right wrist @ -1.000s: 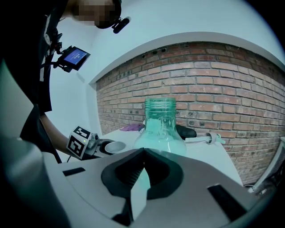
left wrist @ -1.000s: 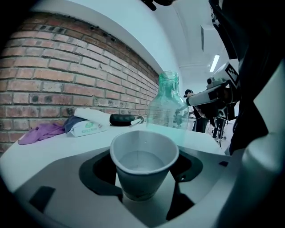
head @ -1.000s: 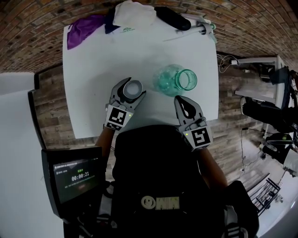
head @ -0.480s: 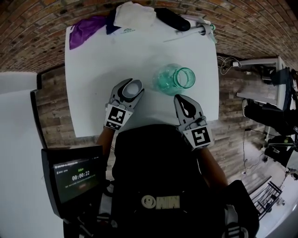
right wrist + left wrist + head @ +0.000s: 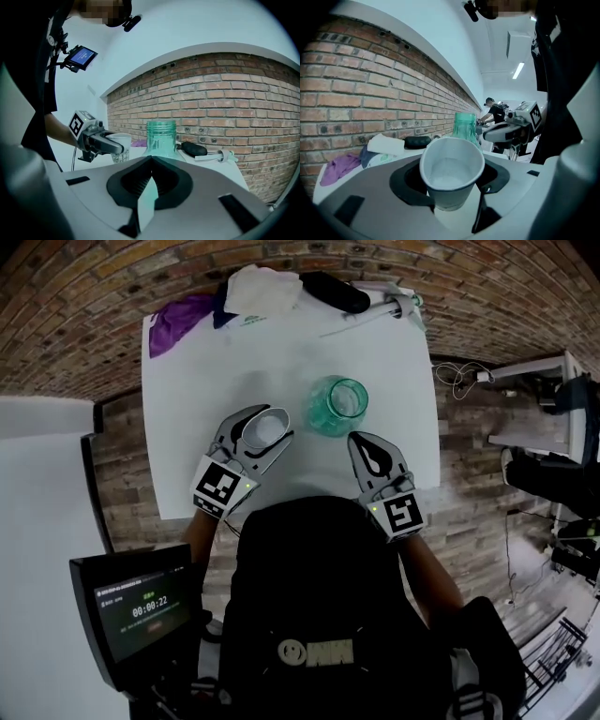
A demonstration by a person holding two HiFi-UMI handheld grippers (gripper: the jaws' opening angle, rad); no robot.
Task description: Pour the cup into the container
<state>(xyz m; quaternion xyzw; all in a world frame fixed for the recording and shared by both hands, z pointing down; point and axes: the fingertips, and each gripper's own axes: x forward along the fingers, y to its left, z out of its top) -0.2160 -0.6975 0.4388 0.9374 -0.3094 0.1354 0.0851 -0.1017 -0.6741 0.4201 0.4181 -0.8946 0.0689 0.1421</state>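
The left gripper (image 5: 274, 423) has just been closing its jaws on the white paper cup (image 5: 263, 430), and the left gripper view shows the cup seated between them, gripped about its lower wall, mouth up and close to upright. Something pale appears to sit low inside the cup; what it is cannot be told. The governing relation is that the green see-through jar-shaped container (image 5: 337, 405) stands on the white counter (image 5: 187, 427) to the right of the left gripper and slightly beyond it, near but not touching. Its long axis is vertical and its open mouth faces up. From the left gripper view the container's neck rises just behind the cup's far rim. In my judgement the pour calls for carrying the cup rightward over that mouth and tipping it toward the container. The right gripper (image 5: 361, 441) is the nearer of the two to the container, pointing at it from just short, with its jaws closed together on nothing.
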